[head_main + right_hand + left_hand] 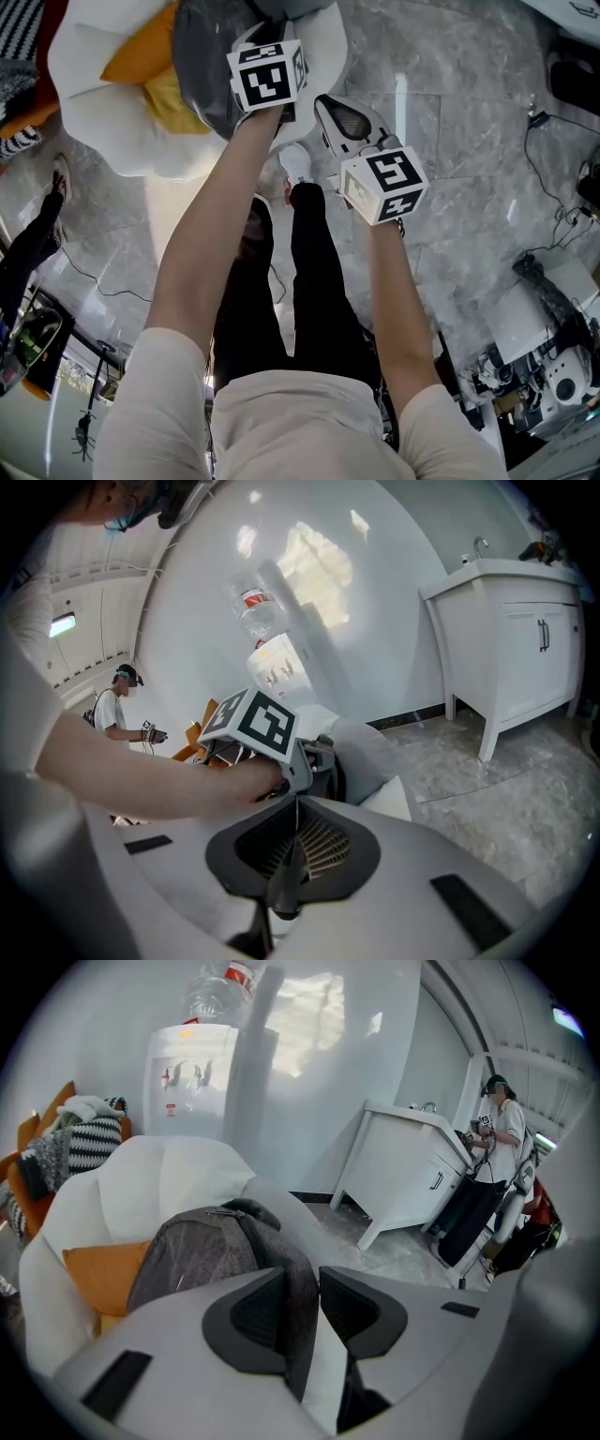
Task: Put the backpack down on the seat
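Strap of half-hidden backpack between parted left fingers, seemingly unpinched; right fingers together.

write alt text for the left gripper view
A grey fabric backpack rests on a white petal-shaped cushioned seat beside an orange cushion, its strap running between the slightly parted jaws of the left claw. A white water dispenser and a white cabinet stand behind.

A grey fabric backpack lies on the white, petal-shaped padded seat, with an orange cushion on the seat beside it. The backpack's grey strap runs between the slightly parted jaws of the left gripper. Behind the seat stands a white water dispenser. Right of the seat are a white cabinet and a standing person.
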Available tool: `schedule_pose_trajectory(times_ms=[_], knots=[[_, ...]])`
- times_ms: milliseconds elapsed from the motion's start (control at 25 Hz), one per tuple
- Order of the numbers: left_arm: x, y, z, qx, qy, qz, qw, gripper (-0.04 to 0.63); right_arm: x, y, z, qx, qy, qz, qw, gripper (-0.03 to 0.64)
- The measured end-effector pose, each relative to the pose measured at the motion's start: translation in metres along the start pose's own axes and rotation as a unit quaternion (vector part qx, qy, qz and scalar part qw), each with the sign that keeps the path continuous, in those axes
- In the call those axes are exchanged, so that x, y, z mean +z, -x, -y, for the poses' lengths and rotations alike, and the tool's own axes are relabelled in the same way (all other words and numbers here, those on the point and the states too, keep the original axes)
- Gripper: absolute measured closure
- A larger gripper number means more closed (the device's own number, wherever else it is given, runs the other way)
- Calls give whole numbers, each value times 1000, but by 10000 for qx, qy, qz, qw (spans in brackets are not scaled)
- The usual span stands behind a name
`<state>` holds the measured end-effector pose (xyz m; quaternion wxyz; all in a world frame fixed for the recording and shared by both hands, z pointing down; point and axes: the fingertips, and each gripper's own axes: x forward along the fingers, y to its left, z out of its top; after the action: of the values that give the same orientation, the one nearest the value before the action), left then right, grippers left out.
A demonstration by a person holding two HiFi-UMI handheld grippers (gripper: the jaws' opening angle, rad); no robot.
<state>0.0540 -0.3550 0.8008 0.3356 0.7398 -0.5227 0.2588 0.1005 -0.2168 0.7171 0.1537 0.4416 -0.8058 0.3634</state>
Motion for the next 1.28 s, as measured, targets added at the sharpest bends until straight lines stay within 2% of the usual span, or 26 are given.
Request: schedule_pose_trajectory(times_ms=[560,1120,1280], knots=[[0,-52,17,-223,-121,-195,9995,479,-17,-2,27,-152,-125,-76,9998,592],[-5,-71,24,-627,3,-246,9977,479,-29,-3,29,-260,-167,-110,9995,592],[-4,-76,25,-613,-46,-248,9978,479,-31,0,31,-301,-187,-84,9993,592]])
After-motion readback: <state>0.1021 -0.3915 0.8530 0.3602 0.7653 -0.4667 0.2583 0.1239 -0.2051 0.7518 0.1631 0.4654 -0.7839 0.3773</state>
